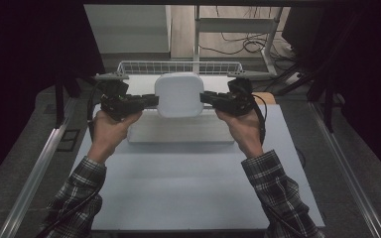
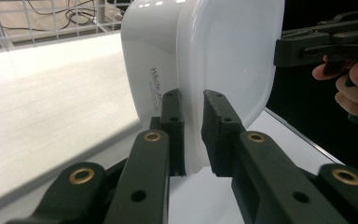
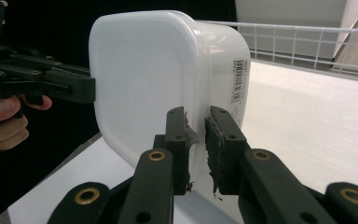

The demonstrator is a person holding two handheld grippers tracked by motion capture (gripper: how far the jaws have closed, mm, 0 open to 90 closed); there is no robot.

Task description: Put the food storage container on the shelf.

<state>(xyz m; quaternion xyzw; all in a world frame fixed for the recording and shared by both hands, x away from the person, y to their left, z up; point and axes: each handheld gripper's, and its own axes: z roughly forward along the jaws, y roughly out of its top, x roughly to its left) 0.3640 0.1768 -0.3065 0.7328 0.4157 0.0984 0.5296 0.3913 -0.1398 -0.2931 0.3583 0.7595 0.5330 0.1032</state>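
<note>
Box [image 1: 179, 94]: white, lidded, lifted clear of the table [image 1: 193, 188], between both claws.
Left claw [image 1: 155, 100]: clamped on its rim.
Right claw [image 1: 203, 97]: clamped on the opposite rim.
Left to do: carry and set it down, probably.

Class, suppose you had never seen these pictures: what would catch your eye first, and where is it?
A white lidded container hangs above the middle of the white table, far brighter than the dark surroundings. The left gripper and the right gripper pinch its rim from opposite sides. Behind it, a white wire basket lines the table's far edge.

White lidded plastic container [image 1: 179, 94], lid up, level in the air above the table.
</note>
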